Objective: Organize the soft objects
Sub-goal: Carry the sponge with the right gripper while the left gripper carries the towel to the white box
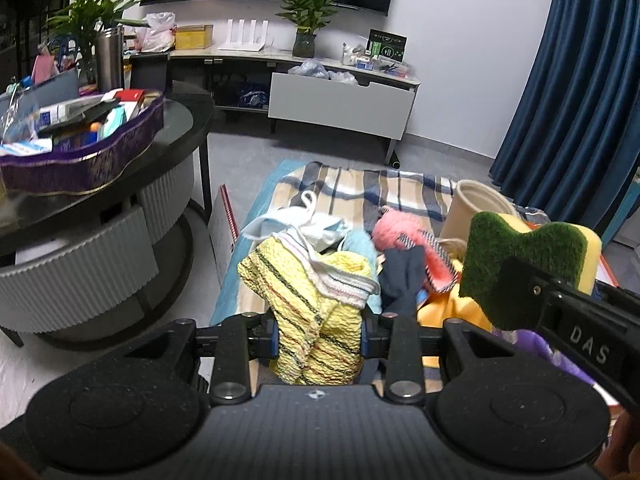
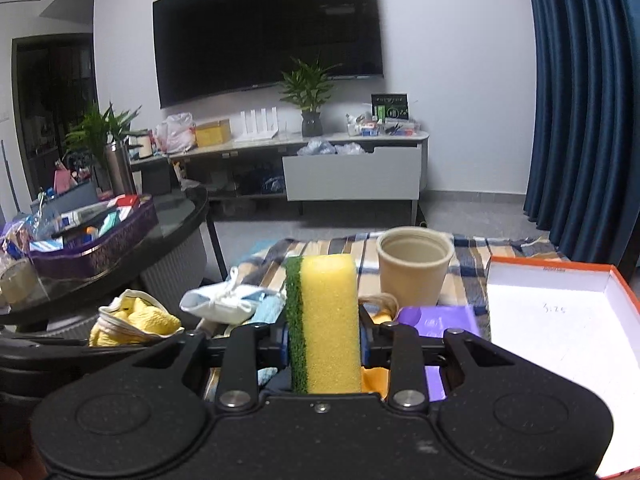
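Observation:
My left gripper [image 1: 318, 340] is shut on a yellow knitted cloth [image 1: 308, 304] with dark stripes, lifted above the pile. My right gripper [image 2: 324, 344] is shut on a yellow sponge [image 2: 328, 320] with a green scouring side, held upright; the same sponge [image 1: 524, 264] shows at the right of the left wrist view. Below lie a pink fluffy item [image 1: 400, 232], a dark sock [image 1: 404, 276], a white and light-blue cloth [image 1: 296, 224] and orange fabric [image 1: 448, 312] on a plaid blanket [image 1: 372, 188]. The yellow cloth [image 2: 136, 320] also appears at lower left in the right wrist view.
A beige cup [image 2: 414, 268] stands on the blanket [image 2: 320, 250]. An open orange-edged white box [image 2: 560, 320] lies to the right, a purple bag [image 2: 440, 316] beside it. A round black table [image 1: 172, 140] with a purple tray [image 1: 84, 160] is left. A TV stand [image 2: 352, 172] and blue curtain [image 2: 580, 100] are beyond.

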`<state>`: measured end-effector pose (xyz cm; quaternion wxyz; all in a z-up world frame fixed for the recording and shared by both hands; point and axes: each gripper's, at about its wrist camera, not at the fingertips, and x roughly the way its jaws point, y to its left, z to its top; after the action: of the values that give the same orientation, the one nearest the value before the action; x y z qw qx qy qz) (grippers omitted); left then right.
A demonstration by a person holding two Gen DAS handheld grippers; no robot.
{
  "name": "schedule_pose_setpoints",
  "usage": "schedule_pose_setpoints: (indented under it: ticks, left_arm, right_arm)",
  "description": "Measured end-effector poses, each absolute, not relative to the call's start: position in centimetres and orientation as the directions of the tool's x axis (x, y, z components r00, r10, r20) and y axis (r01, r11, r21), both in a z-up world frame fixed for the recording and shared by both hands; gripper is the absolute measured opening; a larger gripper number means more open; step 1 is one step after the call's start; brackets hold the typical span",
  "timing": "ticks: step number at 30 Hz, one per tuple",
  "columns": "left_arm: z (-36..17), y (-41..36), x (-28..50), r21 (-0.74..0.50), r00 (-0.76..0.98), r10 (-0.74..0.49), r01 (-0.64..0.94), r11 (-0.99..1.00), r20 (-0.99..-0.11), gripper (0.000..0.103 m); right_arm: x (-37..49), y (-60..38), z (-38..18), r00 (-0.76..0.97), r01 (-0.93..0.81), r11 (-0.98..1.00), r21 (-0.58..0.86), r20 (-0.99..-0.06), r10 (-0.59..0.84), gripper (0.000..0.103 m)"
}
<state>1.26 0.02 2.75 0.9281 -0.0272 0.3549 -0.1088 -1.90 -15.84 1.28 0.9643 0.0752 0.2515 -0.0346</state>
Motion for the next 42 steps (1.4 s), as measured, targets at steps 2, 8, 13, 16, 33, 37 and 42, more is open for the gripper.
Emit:
schedule_pose_setpoints:
  ticks: [2,8,13,16,33,37,42]
  left_arm:
    - [3.1,-0.4,1.3,-0.128,0.727,-0.226,0.188,0.974,-0.649,0.035]
    - [3.8,-1.3,1.4,-0.119,0.732,-0.223,0.192,0.974,-0.644,0.035]
    - [3.8,-1.6,1.6,-0.126,0.726,-0.225,0.190,0.974,-0.650,0.035]
    - [3.8,-1.9,1.6,-0.122,0.726,-0.223,0.190,0.974,-0.650,0.035]
    - [4.2,-3.4,1.7,-0.109,0.725,-0.228,0.208,0.972,-0.650,0.035]
    - [4.2,-3.8,1.8,-0.107,0.724,-0.232,0.215,0.971,-0.650,0.035]
    - [4.1,-4.2,2.0,-0.107,0.721,-0.240,0.226,0.968,-0.651,0.035]
  right_arm:
    - [-2.0,-16.0,1.7,0.876,0.104,0.986,0.127,-0.482,-0.030,0.036]
    - [-2.3,-16.9,2.6,0.882,0.115,0.984,0.136,-0.469,-0.038,0.036]
    - [-2.6,-17.7,2.9,0.885,0.127,0.982,0.142,-0.463,-0.048,0.036]
    - [-2.7,-18.1,3.0,0.886,0.134,0.981,0.143,-0.461,-0.053,0.036]
    - [-3.3,-19.6,3.3,0.888,0.163,0.975,0.152,-0.453,-0.077,0.036]
    - [-3.3,-20.0,3.3,0.888,0.169,0.974,0.154,-0.451,-0.083,0.036]
    - [-3.4,-20.4,3.3,0.888,0.178,0.971,0.158,-0.452,-0.089,0.036]
